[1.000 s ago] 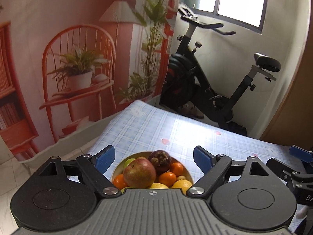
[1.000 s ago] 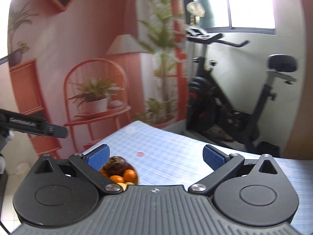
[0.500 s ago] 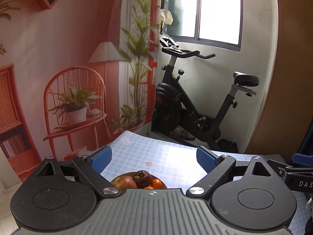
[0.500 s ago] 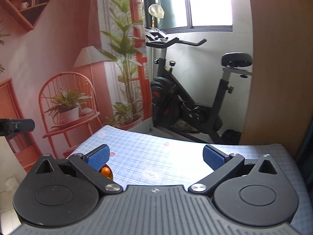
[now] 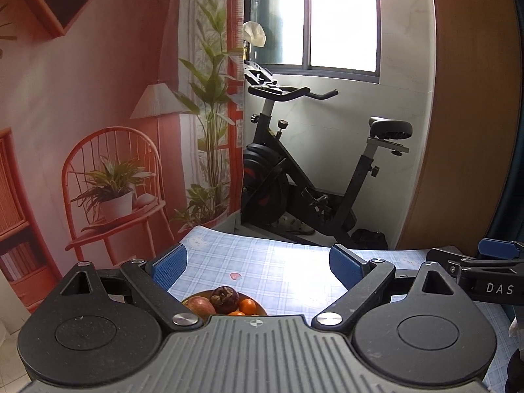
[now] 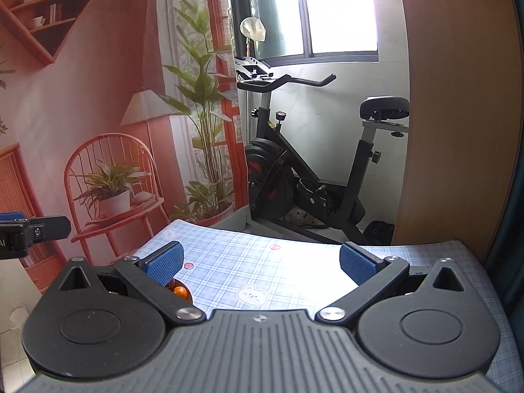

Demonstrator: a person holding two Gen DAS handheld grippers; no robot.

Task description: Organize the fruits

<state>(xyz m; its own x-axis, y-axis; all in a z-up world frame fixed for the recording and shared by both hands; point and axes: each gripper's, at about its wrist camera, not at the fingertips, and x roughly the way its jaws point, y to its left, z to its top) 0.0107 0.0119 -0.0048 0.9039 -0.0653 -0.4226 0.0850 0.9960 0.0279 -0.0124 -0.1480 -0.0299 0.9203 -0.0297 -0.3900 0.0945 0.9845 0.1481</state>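
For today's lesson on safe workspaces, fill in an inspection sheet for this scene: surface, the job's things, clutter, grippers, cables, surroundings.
Surface: table under a blue checked cloth with bear and heart prints.
Job's things: bowl at the near edge holding a dark mangosteen, a reddish apple and oranges; partly hidden behind the gripper body.
Clutter: nothing seen.
Grippers: left gripper open and empty, above the bowl; right gripper open and empty, over bare cloth.
Cables: nothing seen.
Surroundings: exercise bike under a window, printed backdrop to the left, wooden panel to the right.
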